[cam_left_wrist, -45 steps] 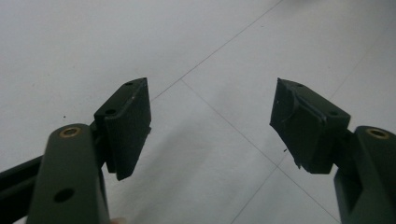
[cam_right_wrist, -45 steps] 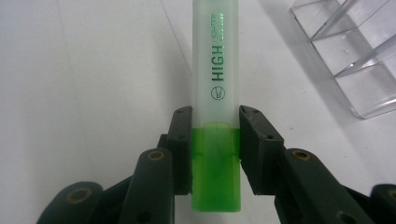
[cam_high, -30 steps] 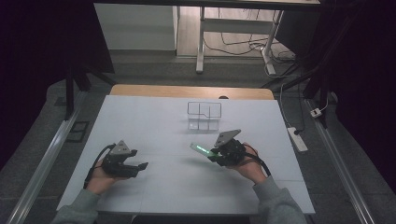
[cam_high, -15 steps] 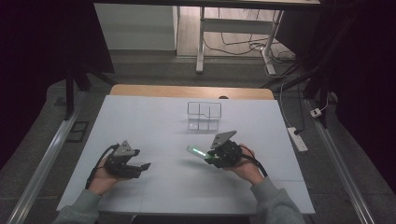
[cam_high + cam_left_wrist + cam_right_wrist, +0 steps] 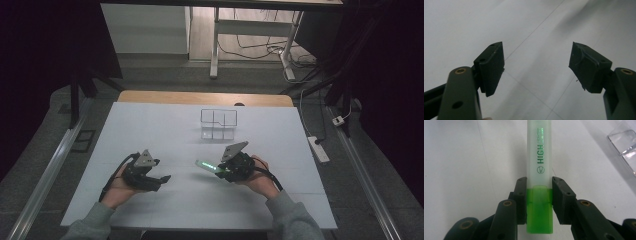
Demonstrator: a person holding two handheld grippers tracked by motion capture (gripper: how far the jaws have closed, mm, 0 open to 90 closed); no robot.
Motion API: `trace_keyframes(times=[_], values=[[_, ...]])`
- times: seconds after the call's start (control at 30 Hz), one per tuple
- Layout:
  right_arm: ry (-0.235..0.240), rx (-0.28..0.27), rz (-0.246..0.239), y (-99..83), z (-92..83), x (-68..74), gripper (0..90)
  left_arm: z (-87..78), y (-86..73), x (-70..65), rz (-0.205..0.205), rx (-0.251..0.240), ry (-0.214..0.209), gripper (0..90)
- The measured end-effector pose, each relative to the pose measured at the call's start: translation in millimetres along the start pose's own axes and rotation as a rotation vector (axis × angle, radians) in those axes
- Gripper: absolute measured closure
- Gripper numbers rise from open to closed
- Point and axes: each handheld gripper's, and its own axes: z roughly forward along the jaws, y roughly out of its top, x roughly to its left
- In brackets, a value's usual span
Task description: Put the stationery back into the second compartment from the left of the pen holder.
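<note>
white table (image 5: 150, 130), dim rm, grey floor (image 5: 45, 150)

White table (image 5: 150, 130), grey floor (image 5: 165, 75), dark surroundings, power strip (image 5: 318, 148)

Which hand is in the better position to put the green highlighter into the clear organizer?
Right, most likely. The right gripper is shut on the green highlighter, and the clear organizer stands beyond that hand on the table. The left gripper is open, holds nothing and sits farther from the organizer.
</note>
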Motion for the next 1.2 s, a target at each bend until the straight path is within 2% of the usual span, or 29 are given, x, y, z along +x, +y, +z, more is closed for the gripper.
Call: trace_keyframes(times=[0.43,0.7,0.97,1.13,1.2], values=[[0.029,0.016,-0.030,7.2,8.3,7.7,66.7,15.6,29.6,-15.9,0.109,0.047,-0.037,26.0],[0.047,0.046,-0.060,10.8,15.9,10.8,66.6,24.2,44.4,-25.3,0.206,0.085,-0.048,25.2],[0.079,0.069,-0.092,17.5,21.6,15.6,66.7,34.9,59.2,-31.1,0.263,0.115,-0.084,26.0],[0.096,0.073,-0.116,18.9,26.0,18.4,66.7,45.1,63.9,-35.5,0.312,0.171,-0.100,27.5],[0.108,0.071,-0.128,20.3,26.9,20.3,66.6,48.0,64.6,-36.2,0.319,0.178,-0.116,29.5]])
